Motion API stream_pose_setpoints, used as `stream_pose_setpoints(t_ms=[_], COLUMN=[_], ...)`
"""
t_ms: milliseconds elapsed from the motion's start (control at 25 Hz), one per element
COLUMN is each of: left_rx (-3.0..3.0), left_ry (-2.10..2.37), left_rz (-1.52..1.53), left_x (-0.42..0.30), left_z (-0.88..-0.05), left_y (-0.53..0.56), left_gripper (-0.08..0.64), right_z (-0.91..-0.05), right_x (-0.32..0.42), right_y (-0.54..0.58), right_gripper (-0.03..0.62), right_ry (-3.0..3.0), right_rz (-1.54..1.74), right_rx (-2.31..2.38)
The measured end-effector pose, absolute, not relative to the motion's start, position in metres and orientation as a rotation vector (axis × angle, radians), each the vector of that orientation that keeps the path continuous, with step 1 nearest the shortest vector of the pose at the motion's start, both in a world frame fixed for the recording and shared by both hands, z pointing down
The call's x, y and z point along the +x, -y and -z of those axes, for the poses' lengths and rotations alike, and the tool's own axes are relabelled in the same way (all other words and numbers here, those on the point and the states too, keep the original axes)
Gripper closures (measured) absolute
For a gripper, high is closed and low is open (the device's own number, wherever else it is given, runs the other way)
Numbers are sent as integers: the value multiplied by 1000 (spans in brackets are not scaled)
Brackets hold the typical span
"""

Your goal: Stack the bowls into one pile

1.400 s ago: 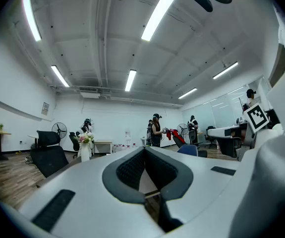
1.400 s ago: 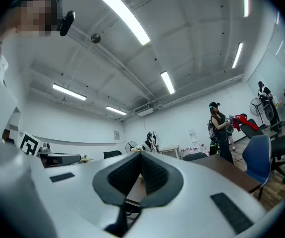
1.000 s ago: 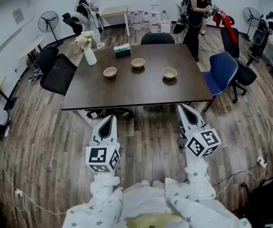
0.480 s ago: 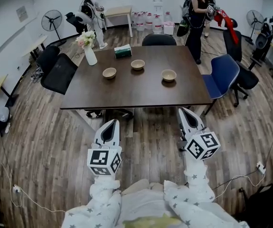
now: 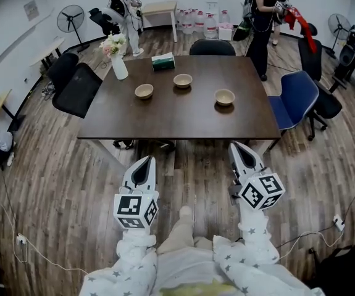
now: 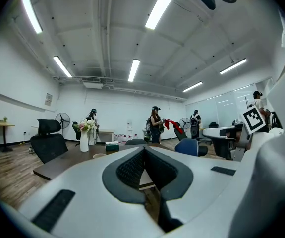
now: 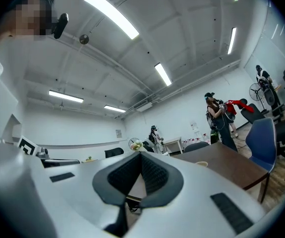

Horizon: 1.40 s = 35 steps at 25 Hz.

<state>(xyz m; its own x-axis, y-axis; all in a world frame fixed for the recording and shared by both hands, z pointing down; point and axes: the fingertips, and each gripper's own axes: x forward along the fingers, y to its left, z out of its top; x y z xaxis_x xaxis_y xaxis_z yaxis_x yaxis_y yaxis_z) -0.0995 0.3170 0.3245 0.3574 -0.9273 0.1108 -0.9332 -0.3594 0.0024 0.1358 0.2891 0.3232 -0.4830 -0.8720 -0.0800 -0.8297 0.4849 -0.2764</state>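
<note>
Three small tan bowls stand apart on the dark brown table (image 5: 177,119): a left bowl (image 5: 144,90), a middle bowl (image 5: 182,80) farther back, and a right bowl (image 5: 225,96). Both grippers hover over the wooden floor, short of the table's near edge. My left gripper (image 5: 146,160) is shut and holds nothing. My right gripper (image 5: 239,147) is shut and empty too. In the left gripper view the jaws (image 6: 144,148) meet at the tips, with the table and one bowl (image 6: 99,155) beyond. The right gripper view shows its closed jaws (image 7: 140,154) and a bowl (image 7: 201,163) on the table.
A white vase of flowers (image 5: 116,55) and a green tissue box (image 5: 163,61) stand at the table's far side. Black chairs (image 5: 76,90) flank the left, a blue chair (image 5: 299,98) the right. People (image 5: 260,17) stand at the back by water bottles (image 5: 205,23). Cables (image 5: 16,239) lie on the floor.
The view has shifted slightly; the table sits a little closer to the grippers. A foot now shows between the arms. Both grippers stay shut.
</note>
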Motion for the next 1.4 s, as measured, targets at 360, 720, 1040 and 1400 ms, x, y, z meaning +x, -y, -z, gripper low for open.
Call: stream_pose_setpoints(t_ms=[360,720,1040,1400], left_rx=[2528,2554,2609,2607], left_ry=[1698,1624,1551,1473], left_rz=[-127,-120,-116,-150], left_x=[-108,-110,-108,-97], left_z=[-336,-340,-340,-358], left_y=[-239,-153,-96,-61], left_gripper=[534,535,535,534], right_z=[-334,-344,-345,-366], right_x=[127,120,117,129], right_y=[-219,-146,-99,-70], right_gripper=[571,571,571,571], right_ry=[-2509,-2484,-2445,-2396], right_rz=[326,361,357,430], right_rx=[-1496,-1548,-1595,-1671])
